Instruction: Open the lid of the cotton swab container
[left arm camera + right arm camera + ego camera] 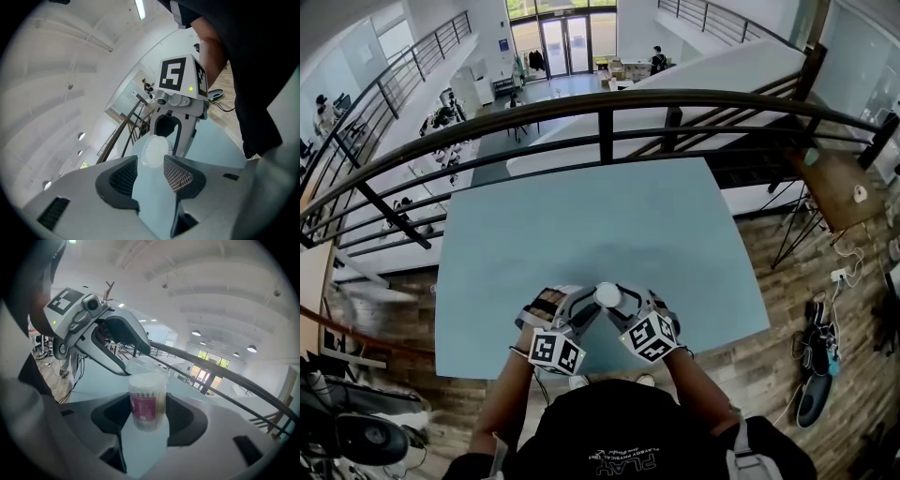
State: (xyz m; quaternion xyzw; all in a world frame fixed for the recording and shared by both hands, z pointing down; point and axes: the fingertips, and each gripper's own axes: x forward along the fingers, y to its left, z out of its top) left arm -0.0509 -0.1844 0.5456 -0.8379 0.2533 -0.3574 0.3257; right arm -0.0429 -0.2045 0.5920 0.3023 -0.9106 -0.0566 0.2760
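Note:
The cotton swab container [146, 401], a clear tub with a pink label and packed white swabs, stands upright between my right gripper's [149, 414] pads, which press on both its sides. Its clear round lid [143, 365] sits raised and tilted just behind the tub's top. In the left gripper view the lid [153, 151] shows as a white disc at the tips of my left gripper [151, 165], which is shut on its rim. In the head view both grippers meet at the container [607, 295], left gripper [572, 314] on the left and right gripper [630, 309] on the right.
The light blue table [600, 225] stretches ahead of the grippers, bare. They work close to its near edge [581, 367], against the person's body. A dark railing [600, 122] runs behind the table's far side, with a drop to a lower floor beyond.

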